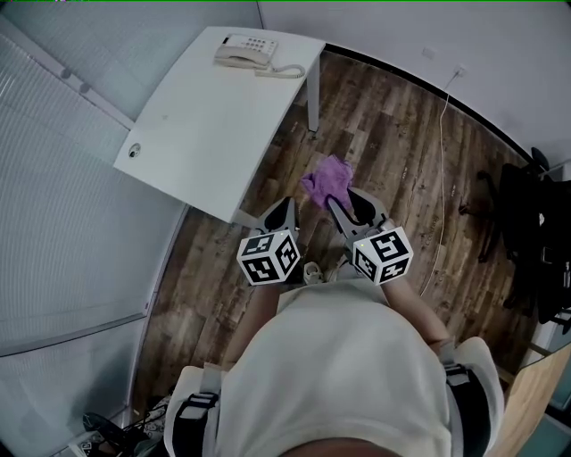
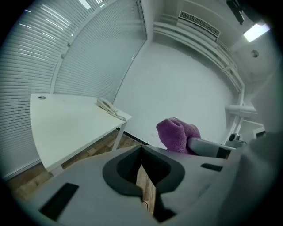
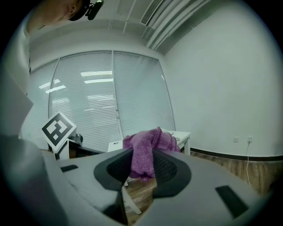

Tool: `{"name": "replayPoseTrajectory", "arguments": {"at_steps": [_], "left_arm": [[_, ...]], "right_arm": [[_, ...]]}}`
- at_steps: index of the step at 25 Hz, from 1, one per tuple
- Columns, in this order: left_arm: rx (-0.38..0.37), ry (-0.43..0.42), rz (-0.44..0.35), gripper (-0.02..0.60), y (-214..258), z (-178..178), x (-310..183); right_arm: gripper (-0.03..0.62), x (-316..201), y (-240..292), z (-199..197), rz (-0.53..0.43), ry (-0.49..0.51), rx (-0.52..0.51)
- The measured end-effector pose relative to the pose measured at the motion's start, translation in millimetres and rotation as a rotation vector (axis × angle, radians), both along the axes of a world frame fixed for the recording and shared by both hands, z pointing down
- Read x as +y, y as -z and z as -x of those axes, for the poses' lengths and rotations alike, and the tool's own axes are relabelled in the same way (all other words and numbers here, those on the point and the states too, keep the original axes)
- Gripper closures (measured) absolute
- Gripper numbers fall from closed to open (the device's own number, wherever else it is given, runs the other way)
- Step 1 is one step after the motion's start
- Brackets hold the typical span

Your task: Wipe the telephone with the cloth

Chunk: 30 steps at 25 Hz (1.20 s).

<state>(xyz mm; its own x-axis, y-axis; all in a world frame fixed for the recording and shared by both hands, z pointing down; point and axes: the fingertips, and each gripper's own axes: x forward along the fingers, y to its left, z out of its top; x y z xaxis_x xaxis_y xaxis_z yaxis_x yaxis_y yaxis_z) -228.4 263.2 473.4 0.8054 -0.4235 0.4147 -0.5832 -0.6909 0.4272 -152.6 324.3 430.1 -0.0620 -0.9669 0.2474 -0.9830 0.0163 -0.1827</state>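
A dark wood-plank floor (image 1: pixel 384 152) fills the room. A frosted glass wall with horizontal blinds (image 1: pixel 62 196) closes it from 7 to 11 o'clock in the head view, and a plain white wall (image 1: pixel 401 27) closes it from 12 to 2. A white rectangular table (image 1: pixel 205 125) stands on grey metal legs at 11 o'clock, against the glass. A black office chair (image 1: pixel 526 223) sits at 3 o'clock. A thin white cable (image 1: pixel 441 170) trails from the wall across the floor at 2 o'clock.

The left gripper (image 1: pixel 287 203) hovers over the floor beside the table's near corner, jaws pressed together on nothing. The right gripper (image 1: pixel 332 202), just beside it, pinches a fluffy purple cloth (image 1: pixel 326 178), which bunches out past its tips.

A cream corded desk telephone (image 1: pixel 245 51) lies on the table's far corner at 12 o'clock, well apart from both grippers. The whole length of the tabletop lies between them.
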Motion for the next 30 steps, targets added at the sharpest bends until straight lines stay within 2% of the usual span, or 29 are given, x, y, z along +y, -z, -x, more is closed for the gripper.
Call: {"name": "replayPoseTrajectory", "arguments": {"at_steps": [8, 20, 25, 30], "left_arm": [[0.014, -0.002, -0.007, 0.561, 3, 11, -7], [0.02, 0.025, 0.017, 0.56, -1, 20, -24], [0.009, 0.036, 0.034, 0.561, -8, 18, -35], [0.008, 0.043, 0.047, 0.561, -11, 3, -52]], "right_arm": [[0.463, -6, 2, 5, -0.002, -0.031, -0.007], [0.462, -23, 1, 11, 0.022, -0.003, -0.005], [0.462, -36, -5, 13, 0.036, 0.03, -0.009], [0.462, -51, -6, -3, 0.031, 0.041, -0.015]]}}
